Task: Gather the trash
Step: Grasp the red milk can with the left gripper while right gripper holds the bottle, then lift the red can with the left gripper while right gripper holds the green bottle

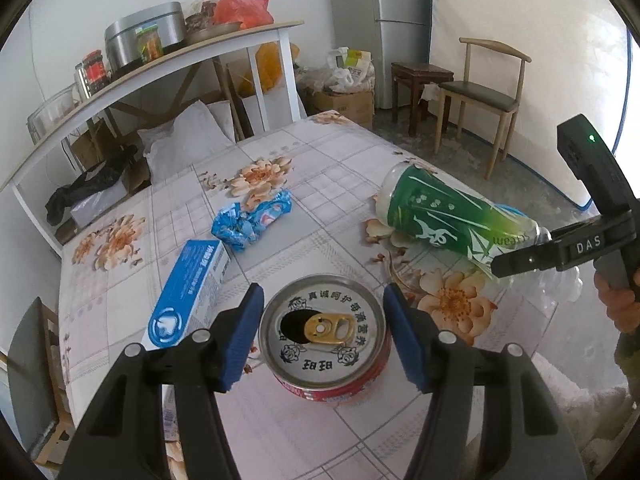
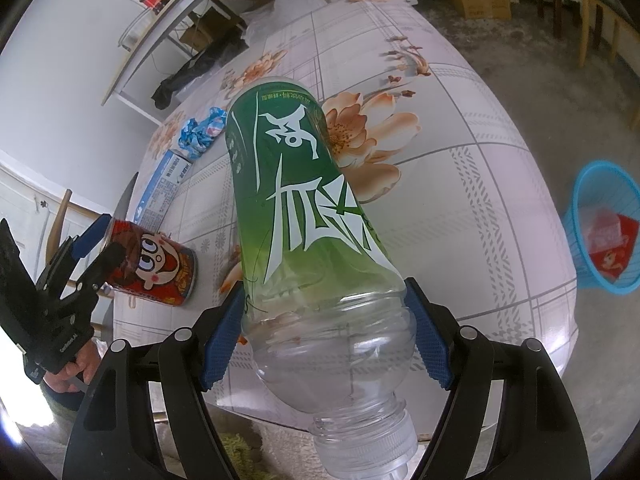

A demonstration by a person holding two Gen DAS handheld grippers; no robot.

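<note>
A red can [image 1: 324, 340] with a silver top and gold pull tab stands on the floral tablecloth [image 1: 320, 184]. My left gripper [image 1: 324, 340] is open, its blue pads on either side of the can, not quite touching. The can also shows in the right wrist view [image 2: 160, 268]. My right gripper [image 2: 326, 328] is shut on a green-labelled plastic bottle [image 2: 296, 200] near its clear shoulder and holds it tilted over the table. The bottle also shows in the left wrist view [image 1: 452, 216]. A crumpled blue wrapper [image 1: 250, 220] and a blue toothpaste box [image 1: 188, 292] lie on the table.
A blue basket [image 2: 604, 228] holding red trash stands on the floor right of the table. A white shelf [image 1: 160, 64] with pots and jars stands behind the table. A wooden chair [image 1: 480, 96], a stool [image 1: 420, 80] and cardboard boxes [image 1: 344, 100] are at the back.
</note>
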